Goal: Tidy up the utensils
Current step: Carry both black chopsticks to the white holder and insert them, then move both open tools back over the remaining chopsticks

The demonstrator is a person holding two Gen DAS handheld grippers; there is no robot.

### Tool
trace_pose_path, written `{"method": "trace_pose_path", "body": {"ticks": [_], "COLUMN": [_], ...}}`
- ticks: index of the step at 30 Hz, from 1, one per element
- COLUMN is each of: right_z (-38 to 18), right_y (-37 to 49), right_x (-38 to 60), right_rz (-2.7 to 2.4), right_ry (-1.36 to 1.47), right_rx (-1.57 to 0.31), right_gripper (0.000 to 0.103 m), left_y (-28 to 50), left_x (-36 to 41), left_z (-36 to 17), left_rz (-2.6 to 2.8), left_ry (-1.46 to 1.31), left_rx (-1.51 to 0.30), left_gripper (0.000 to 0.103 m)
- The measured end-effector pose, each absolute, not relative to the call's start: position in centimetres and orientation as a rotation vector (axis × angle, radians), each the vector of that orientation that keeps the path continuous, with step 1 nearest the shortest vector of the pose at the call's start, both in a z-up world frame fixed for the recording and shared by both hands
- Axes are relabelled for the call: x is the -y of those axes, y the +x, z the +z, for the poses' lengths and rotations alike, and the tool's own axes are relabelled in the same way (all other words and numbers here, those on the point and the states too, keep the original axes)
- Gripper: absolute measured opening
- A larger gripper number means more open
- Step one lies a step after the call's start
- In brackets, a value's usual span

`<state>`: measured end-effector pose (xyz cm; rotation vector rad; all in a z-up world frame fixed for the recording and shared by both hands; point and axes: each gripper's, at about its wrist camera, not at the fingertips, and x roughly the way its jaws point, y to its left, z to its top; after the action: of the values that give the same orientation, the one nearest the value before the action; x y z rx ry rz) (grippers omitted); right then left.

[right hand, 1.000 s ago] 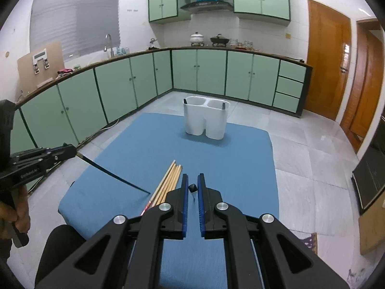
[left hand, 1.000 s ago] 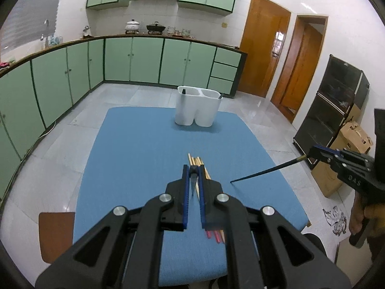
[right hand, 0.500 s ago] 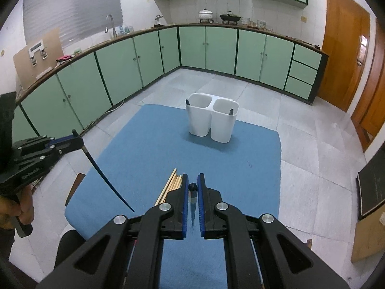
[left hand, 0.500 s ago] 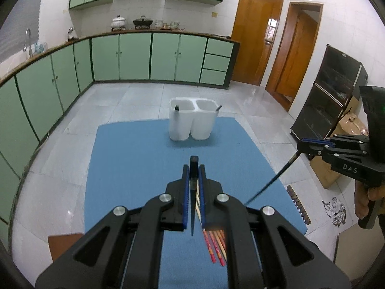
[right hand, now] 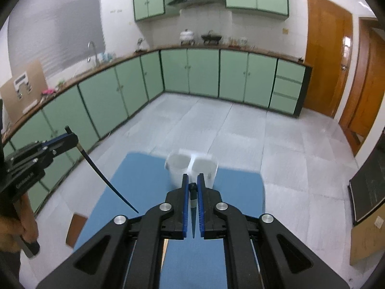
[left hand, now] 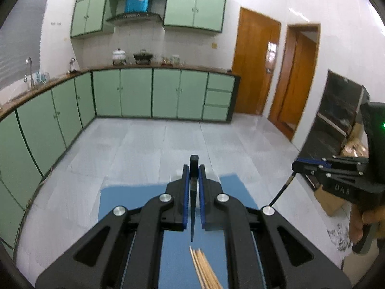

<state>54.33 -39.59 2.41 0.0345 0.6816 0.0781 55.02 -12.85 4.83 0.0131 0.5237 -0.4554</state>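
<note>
My left gripper is shut on a black chopstick, held high over the blue mat, tip pointing down. My right gripper is shut on another black chopstick, above the white two-compartment utensil holder at the mat's far end. In the left wrist view the holder is almost hidden behind my fingers. A bundle of wooden chopsticks lies on the mat below the left gripper. Each gripper also shows in the other's view: the right one and the left one.
Green cabinets line the far and left walls. Wooden doors stand at the right. A brown stool sits left of the mat. A cardboard box stands on the floor at the right.
Both grippers have lifted and tilted upward with their black chopsticks, which now hang more steeply. The holder has slid down toward the fingertips in both views.
</note>
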Motion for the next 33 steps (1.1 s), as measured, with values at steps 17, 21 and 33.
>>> {"method": "trace_pose_path", "body": {"ticks": [17,21,33], "right_z": [-1.1,-5.7,-6.1], "right_y": [71.0,72.8,64.4], "right_x": [42.5,43.7,46.2], "right_rz": [-0.017,-0.012,0.005], "right_ry": [0.062,0.087,0.131], "right_rx": [-0.635,-0.702,-0.642], "right_gripper": [0.007,0.007,0.020], "left_y": [71.9,73.5,67.3], "left_x": [20.3,20.0,11.6], "left_z": [-0.2,-5.2,-2.9], "left_rz": [-0.379,-0.375,-0.332], "left_ry": [-0.033,-0.006,0.002], "left_rx": [-0.508,-0.583,-0.542], "left_gripper": [0.006,0.007,0.052]}}
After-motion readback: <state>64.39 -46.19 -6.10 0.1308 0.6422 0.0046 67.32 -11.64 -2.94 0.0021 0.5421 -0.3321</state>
